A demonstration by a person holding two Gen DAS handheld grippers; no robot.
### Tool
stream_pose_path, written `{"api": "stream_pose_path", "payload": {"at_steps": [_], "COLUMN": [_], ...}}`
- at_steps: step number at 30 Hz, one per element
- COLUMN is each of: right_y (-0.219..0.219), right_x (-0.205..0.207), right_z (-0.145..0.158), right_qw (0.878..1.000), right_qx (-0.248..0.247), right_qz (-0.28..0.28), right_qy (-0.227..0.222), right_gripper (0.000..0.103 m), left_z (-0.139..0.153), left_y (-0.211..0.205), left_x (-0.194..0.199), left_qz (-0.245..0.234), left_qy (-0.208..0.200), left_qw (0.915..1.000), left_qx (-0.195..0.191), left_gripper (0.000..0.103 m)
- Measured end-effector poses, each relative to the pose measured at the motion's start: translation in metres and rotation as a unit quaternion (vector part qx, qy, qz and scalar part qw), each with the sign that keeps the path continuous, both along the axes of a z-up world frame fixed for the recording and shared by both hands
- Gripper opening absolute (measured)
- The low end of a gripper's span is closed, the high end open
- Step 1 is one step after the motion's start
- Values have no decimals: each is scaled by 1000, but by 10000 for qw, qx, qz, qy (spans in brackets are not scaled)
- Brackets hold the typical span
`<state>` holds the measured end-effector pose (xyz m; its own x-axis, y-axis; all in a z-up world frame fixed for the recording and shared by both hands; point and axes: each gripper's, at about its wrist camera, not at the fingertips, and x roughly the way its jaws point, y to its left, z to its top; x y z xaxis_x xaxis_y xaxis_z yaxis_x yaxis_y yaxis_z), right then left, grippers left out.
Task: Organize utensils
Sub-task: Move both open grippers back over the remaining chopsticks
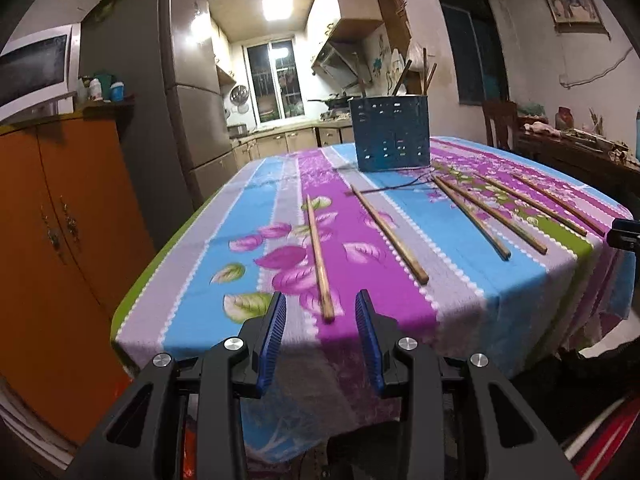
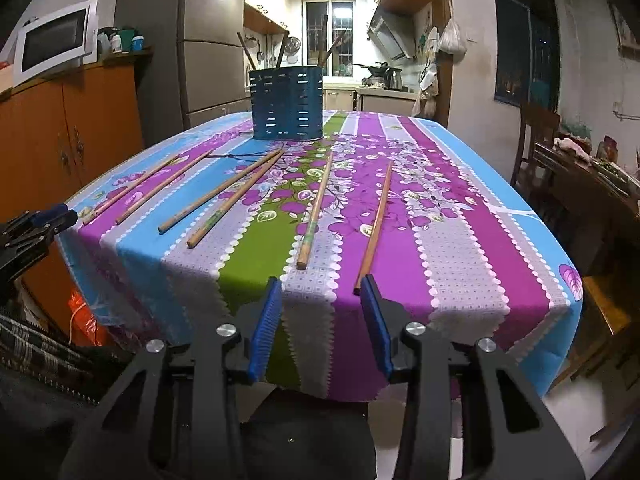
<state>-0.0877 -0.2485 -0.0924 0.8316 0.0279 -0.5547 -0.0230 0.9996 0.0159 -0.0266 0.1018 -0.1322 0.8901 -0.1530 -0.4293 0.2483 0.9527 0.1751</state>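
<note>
6 wooden chopsticks (image 2: 314,210) lie fanned on the striped floral tablecloth (image 2: 460,280), ends near its front edge, bare cloth at right. The blue slotted holder (image 2: 287,104) stands behind them with more sticks inside. No writing readable. Left gripper (image 1: 320,312) and right gripper (image 2: 322,300) both hover part-open, holding nothing.

No readable text, label or number anywhere

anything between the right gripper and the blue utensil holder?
Right wrist view: two chopsticks on the tablecloth between right gripper and blue utensil holder.
</note>
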Motion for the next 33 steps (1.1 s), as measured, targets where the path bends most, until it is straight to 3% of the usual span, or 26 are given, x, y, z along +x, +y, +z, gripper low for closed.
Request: {"api": "stream_pose_path", "payload": {"at_steps": [3, 8, 19, 26, 30, 33], "right_y": [0, 10, 68, 90, 94, 96], "right_x": [0, 8, 40, 52, 52, 51], "right_z": [-2, 1, 8, -7, -7, -8], "right_qw": [10000, 9997, 9925, 9959, 9967, 9967], "right_qx": [-2, -141, 19, -173, -167, -180], "right_qz": [1, 141, 1177, 878, 782, 777], "right_qy": [-33, -163, -324, -103, -122, -136], "right_gripper": [28, 27, 27, 26, 12, 8], "left_z": [-1, -4, -13, -19, -20, -22], "left_y": [-5, -8, -8, -4, 1, 3], "left_x": [7, 17, 30, 33, 32, 30], "left_qz": [-75, -112, -113, -139, -136, -85], "left_qy": [-26, 28, 92, 91, 119, 69], "left_qw": [10000, 9999, 9998, 9990, 9975, 9973], "left_qx": [33, -39, -163, -423, -678, -723], "left_gripper": [38, 38, 38, 38, 38, 35]}}
